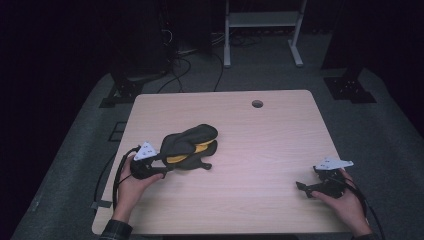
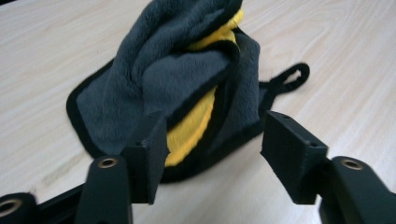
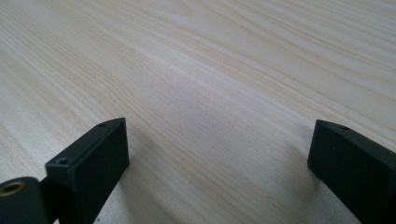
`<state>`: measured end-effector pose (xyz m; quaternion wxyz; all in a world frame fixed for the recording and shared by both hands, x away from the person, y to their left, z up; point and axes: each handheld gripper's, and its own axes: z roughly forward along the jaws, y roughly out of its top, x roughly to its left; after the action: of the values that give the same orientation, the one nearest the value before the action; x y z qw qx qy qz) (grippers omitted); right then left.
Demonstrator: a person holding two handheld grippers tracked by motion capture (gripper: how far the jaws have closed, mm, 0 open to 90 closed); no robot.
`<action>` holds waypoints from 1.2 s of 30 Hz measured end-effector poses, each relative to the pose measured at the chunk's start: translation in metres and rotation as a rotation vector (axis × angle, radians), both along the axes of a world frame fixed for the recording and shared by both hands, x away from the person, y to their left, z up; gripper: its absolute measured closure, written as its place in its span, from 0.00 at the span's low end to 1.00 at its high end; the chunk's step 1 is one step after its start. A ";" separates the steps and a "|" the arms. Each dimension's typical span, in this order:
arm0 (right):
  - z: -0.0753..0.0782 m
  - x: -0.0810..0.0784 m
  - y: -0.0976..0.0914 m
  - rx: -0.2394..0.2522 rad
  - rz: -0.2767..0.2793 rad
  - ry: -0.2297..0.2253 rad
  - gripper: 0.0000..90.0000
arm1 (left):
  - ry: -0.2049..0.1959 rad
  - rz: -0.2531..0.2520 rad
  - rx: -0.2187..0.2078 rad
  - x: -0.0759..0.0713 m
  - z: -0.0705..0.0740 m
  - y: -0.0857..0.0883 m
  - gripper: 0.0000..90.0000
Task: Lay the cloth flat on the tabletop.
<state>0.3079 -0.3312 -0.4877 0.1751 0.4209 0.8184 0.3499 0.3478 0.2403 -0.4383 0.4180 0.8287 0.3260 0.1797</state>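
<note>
Left side first: we note the left gripper (image 1: 159,169) at the near-left edge of the cloth (image 1: 190,145), a grey towel with a yellow inner face and black trim, bunched in a loose heap left of the middle of the table (image 1: 260,150). In the left gripper view the jaws stand partly apart around the cloth's near edge (image 2: 196,126); one pad (image 2: 152,154) touches the folded layers, the other stands clear, so nothing is pinched yet (no real grip, as we judge it). A small hanging loop (image 2: 292,77) lies flat on the wood beside the heap.

Right side: the right gripper (image 1: 306,188) rests low near the table's right edge, well apart from the cloth, jaws wide open over bare wood.

We judge the folding barely begun: the cloth is crumpled, not flat or squared, and gripping, spreading and folding all remain.
</note>
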 end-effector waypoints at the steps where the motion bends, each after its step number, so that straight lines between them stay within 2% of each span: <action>1: 0.000 0.000 0.000 0.000 0.000 0.000 0.05 | -0.007 0.005 -0.005 0.002 0.001 -0.002 0.46; 7: 0.000 0.000 0.000 0.000 0.000 0.000 0.05 | -0.005 0.000 0.023 0.019 0.002 -0.014 0.52; 8: 0.000 0.000 0.000 0.000 0.000 0.000 0.05 | -0.003 -0.004 0.046 0.024 0.000 -0.018 0.52; 9: 0.000 0.000 0.000 0.000 0.000 0.000 0.05 | -0.003 -0.004 0.046 0.024 0.000 -0.018 0.53; 19: 0.000 0.000 0.000 0.000 0.000 0.000 0.05 | 0.026 -0.010 0.143 0.044 -0.016 -0.038 0.53; 21: 0.000 0.000 0.000 0.000 0.000 0.000 0.05 | 0.028 -0.008 0.160 0.047 -0.018 -0.040 0.55; 23: 0.000 0.000 0.000 0.001 0.000 0.000 0.05 | 0.034 0.004 0.165 0.048 -0.018 -0.041 0.64; 25: 0.000 0.000 0.000 0.001 0.000 0.000 0.05 | 0.050 0.020 0.139 0.048 -0.017 -0.040 0.68; 26: 0.000 0.000 0.000 0.001 0.000 0.000 0.05 | 0.057 0.024 0.129 0.048 -0.016 -0.039 0.77; 27: 0.000 0.000 0.000 0.001 0.000 0.000 0.05 | 0.067 0.025 0.111 0.048 -0.015 -0.038 0.77; 28: 0.000 0.000 0.000 0.001 0.000 0.000 0.05 | 0.082 0.017 0.095 0.048 -0.013 -0.037 0.82; 31: 0.000 0.000 0.000 0.001 0.000 0.000 0.05 | 0.085 0.008 0.068 0.046 -0.007 -0.036 0.93; 35: 0.000 0.000 0.000 0.001 0.000 0.000 0.05 | 0.088 -0.020 0.004 0.042 0.004 -0.038 0.96; 36: 0.000 0.000 0.000 0.001 0.000 0.000 0.05 | 0.088 -0.031 -0.024 0.041 0.008 -0.040 0.97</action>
<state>0.3079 -0.3312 -0.4877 0.1750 0.4212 0.8181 0.3503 0.3885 0.2006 -0.4306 0.4160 0.8356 0.3334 0.1327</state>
